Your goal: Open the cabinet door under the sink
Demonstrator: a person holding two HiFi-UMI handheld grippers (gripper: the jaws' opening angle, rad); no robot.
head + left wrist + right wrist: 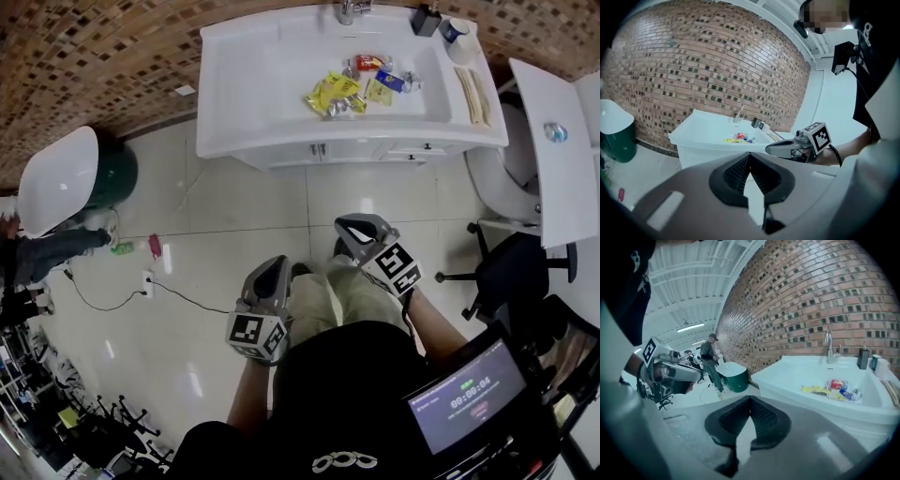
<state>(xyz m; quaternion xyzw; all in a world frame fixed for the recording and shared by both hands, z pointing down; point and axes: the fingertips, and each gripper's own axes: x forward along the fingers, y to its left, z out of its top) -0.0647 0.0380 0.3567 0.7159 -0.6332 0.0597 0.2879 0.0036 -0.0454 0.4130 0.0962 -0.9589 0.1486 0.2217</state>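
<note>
Both grippers are up in front of the person's chest, side by side. The left gripper (273,266) has its jaws pressed together with nothing between them, and it's the same for the right gripper (354,228), which sits a bit further forward. Neither one is touching anything. At the lower right there's a small screen (465,395), with a black office chair (517,271) just past it. A stretch of glossy floor tiles (234,216) lies between the grippers and the vanity. Off to the left on the floor is a cable (112,305), and beyond it a green bin with a white lid (56,178). The cabinet door (352,150) under the sink is shut and well apart from both grippers. Above it, the white sink (244,84) has a heap of yellow and red snack wrappers (342,92) in the basin. The faucet (348,11) and a dark soap dispenser (425,19) are at the back edge, against the brick wall (112,56). A white table (562,159) stands to the right of the sink.
</note>
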